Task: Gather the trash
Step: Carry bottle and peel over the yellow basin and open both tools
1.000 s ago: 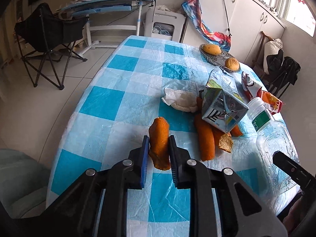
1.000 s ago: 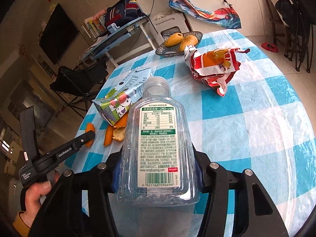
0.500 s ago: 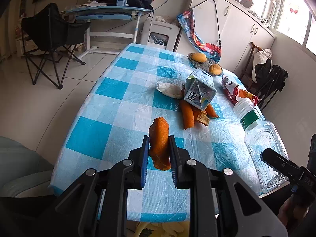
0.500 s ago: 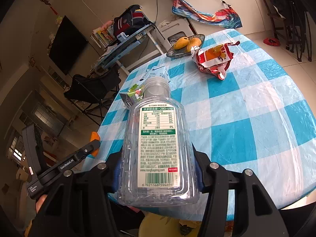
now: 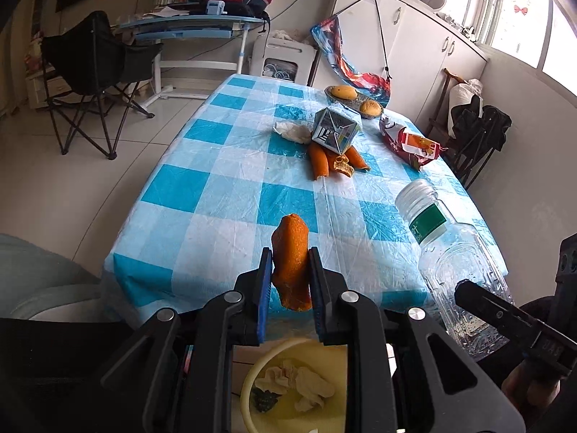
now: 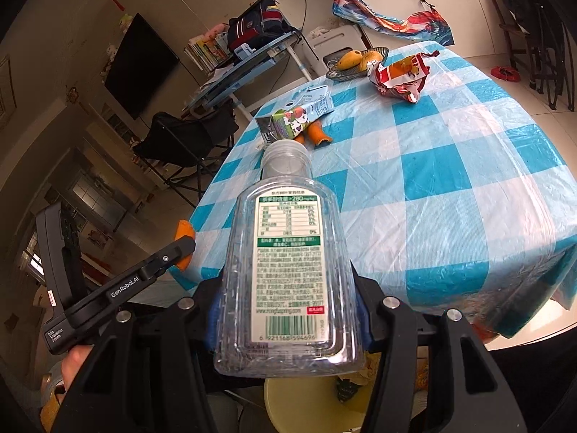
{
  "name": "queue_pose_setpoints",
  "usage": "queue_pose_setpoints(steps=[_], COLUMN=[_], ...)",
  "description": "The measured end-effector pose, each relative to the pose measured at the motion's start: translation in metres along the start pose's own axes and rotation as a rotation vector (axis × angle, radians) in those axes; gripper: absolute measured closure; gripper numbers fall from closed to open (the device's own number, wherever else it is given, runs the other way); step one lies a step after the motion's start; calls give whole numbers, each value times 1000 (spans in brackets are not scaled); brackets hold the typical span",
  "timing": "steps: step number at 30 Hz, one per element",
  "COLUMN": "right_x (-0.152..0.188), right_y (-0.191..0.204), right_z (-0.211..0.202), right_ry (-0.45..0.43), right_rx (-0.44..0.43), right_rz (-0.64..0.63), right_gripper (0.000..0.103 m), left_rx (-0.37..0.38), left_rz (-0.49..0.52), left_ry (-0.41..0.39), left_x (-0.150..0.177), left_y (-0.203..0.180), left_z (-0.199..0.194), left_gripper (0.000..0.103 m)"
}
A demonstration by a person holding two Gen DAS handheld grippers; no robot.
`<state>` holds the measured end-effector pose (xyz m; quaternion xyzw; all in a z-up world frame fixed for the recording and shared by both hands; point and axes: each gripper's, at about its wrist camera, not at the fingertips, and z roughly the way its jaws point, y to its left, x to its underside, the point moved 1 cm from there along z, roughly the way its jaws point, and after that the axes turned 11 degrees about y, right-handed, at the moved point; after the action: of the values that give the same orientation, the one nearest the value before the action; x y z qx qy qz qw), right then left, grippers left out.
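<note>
My left gripper (image 5: 288, 281) is shut on an orange peel (image 5: 291, 259) and holds it past the near table edge, above a yellow bin (image 5: 252, 379) with crumpled tissue inside. My right gripper (image 6: 288, 310) is shut on a clear plastic bottle (image 6: 288, 270), also above the yellow bin (image 6: 281, 397). The bottle shows at the right of the left wrist view (image 5: 454, 252). On the table lie more orange peels (image 5: 324, 160), a milk carton (image 5: 335, 130), a crumpled tissue (image 5: 292, 130) and a red snack wrapper (image 5: 411, 142).
The table has a blue and white checked cloth (image 5: 230, 195). A dish with mangoes (image 5: 349, 95) stands at its far end. A black folding chair (image 5: 93, 72) and a desk (image 5: 187, 29) stand to the far left, cabinets (image 5: 425, 43) to the right.
Both grippers have pulled back from the table with their loads. They now hang past the near edge over the yellow bin, which has come into view.
</note>
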<state>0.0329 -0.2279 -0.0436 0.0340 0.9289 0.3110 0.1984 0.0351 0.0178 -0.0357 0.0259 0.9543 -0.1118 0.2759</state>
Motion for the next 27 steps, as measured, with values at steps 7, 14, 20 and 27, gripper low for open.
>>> queue_pose_setpoints(steps=[7, 14, 20, 27], right_x=[23, 43, 53, 59], right_y=[9, 19, 22, 25], right_z=[-1, 1, 5, 8], right_ry=[43, 88, 128, 154], right_rx=[3, 13, 25, 34], right_rz=[-29, -67, -81, -92], right_gripper=[48, 48, 48, 48], left_rx=[-2, 0, 4, 51], left_rz=[30, 40, 52, 33], left_ry=[-2, -1, 3, 32], left_x=[21, 29, 34, 40], left_y=[-4, -6, -9, -6], left_z=[-16, -23, -25, -25], left_gripper=[84, 84, 84, 84])
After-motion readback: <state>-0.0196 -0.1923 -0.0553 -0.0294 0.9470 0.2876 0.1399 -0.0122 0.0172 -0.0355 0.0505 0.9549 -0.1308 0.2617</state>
